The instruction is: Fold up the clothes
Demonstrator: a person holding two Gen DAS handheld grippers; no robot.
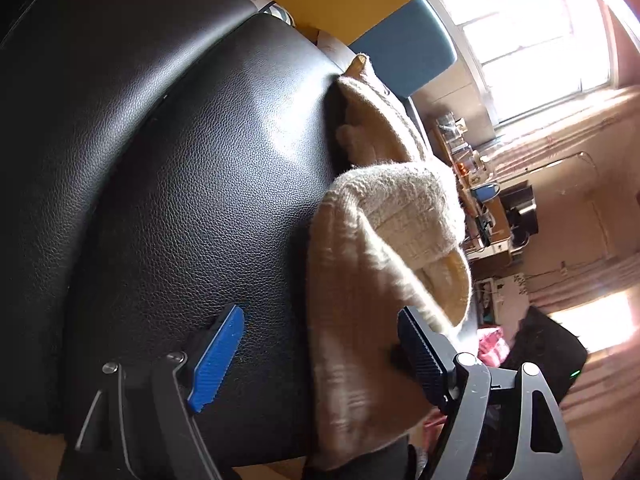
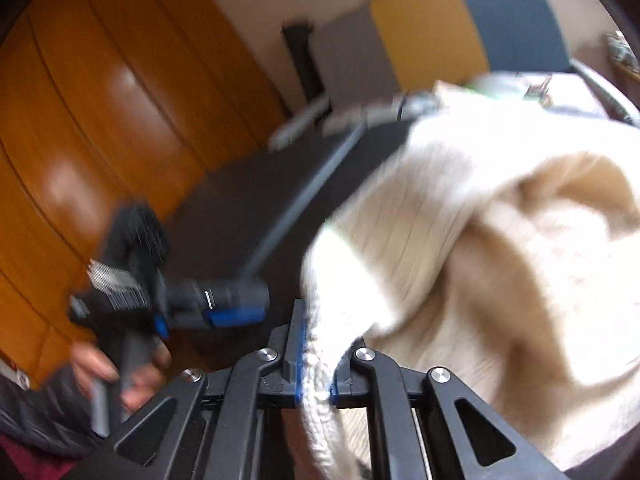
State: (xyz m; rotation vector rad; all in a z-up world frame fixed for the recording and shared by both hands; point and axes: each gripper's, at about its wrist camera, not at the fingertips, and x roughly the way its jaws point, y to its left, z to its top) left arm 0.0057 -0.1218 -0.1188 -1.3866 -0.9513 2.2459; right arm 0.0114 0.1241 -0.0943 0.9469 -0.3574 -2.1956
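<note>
Blurring right view; right claw (image 2: 314, 364) clamps cream sweater (image 2: 460, 240), lower hem cut off

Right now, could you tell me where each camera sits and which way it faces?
Left wrist: on the left gripper, facing down onto a black leather seat and cream knit sweater; its jaws are open.
Right wrist: on the right gripper, clamped on the sweater; the left hand shows.
Shared: the sweater and a yellow-and-blue panel.
</note>
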